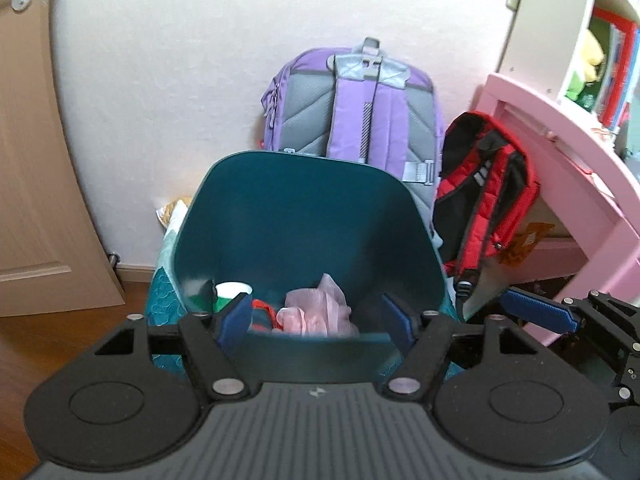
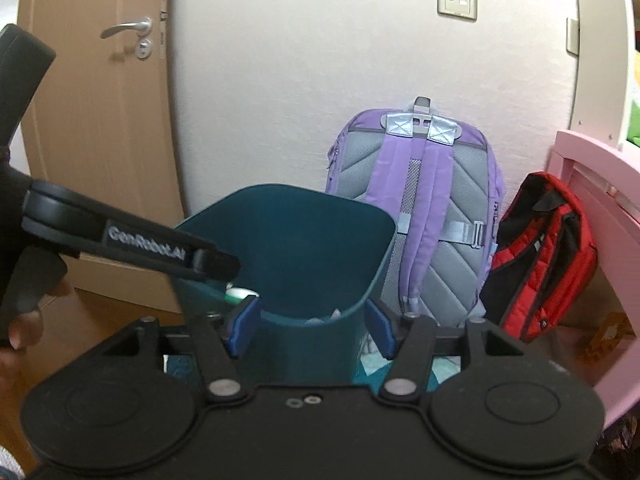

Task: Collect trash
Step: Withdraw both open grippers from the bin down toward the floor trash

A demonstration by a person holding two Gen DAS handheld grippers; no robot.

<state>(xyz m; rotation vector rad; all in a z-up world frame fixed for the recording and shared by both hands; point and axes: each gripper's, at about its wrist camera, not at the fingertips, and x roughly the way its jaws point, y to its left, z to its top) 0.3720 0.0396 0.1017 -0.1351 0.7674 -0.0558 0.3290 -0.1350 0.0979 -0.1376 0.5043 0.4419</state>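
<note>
A teal trash bin (image 1: 304, 216) stands open in front of the wall. At its bottom lie a white and green paper cup (image 1: 232, 292), a crumpled pink plastic bag (image 1: 316, 312) and something red (image 1: 264, 308). My left gripper (image 1: 316, 322) hovers open over the bin's near rim, with nothing between its blue pads. My right gripper (image 2: 312, 328) is open too. The bin's near wall (image 2: 312, 344) shows between its fingers, and they do not press on it. One blue pad (image 1: 536, 312) of the right gripper shows at the right of the left wrist view.
A purple backpack (image 2: 416, 208) leans on the wall behind the bin, with a red and black backpack (image 2: 540, 256) beside it. Pink furniture (image 1: 560, 152) stands at the right and a wooden door (image 2: 96, 128) at the left. A hand (image 2: 24, 324) holds the left tool's black housing (image 2: 132, 240).
</note>
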